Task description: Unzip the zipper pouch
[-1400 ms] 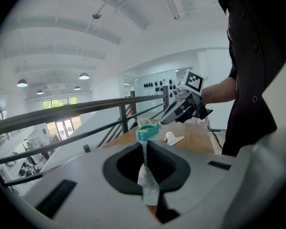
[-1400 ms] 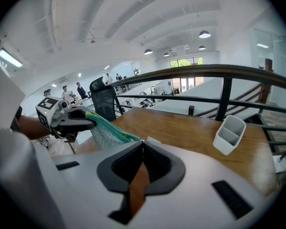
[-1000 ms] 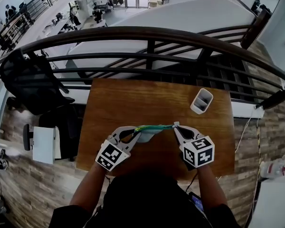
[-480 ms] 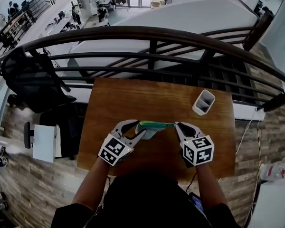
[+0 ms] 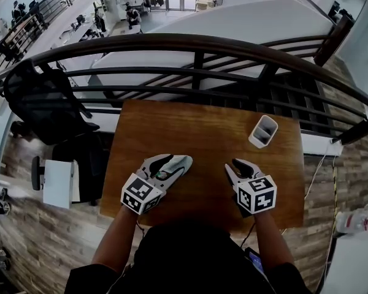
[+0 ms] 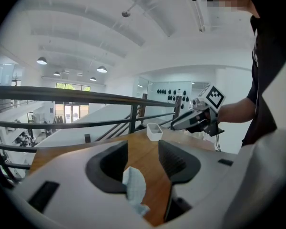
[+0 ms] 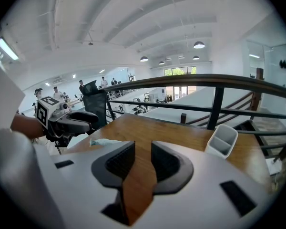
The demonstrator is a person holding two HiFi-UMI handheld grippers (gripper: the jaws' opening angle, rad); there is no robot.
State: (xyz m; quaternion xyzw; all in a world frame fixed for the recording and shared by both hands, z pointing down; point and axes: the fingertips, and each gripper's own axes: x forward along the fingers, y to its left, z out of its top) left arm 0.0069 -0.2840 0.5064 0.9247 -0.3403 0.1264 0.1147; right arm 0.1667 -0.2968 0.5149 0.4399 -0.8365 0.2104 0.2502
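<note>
Head view is showing both claws letting go; the left claw (image 5: 170, 164) is spreading wide, the zipper pouch (image 6: 133, 184) lying loose between its jaws near the front-left edge of the worktop (image 5: 202, 133); the right claw (image 5: 240, 166) is opening empty; the unzipping pull is probably over.

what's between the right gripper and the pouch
Only bare table before the pouch, in the head view. The right gripper has just been opening its jaws, empty.

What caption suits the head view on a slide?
Both grippers' jaws have just been opening: left gripper around the zipper pouch on the wooden table, right gripper empty.
</note>
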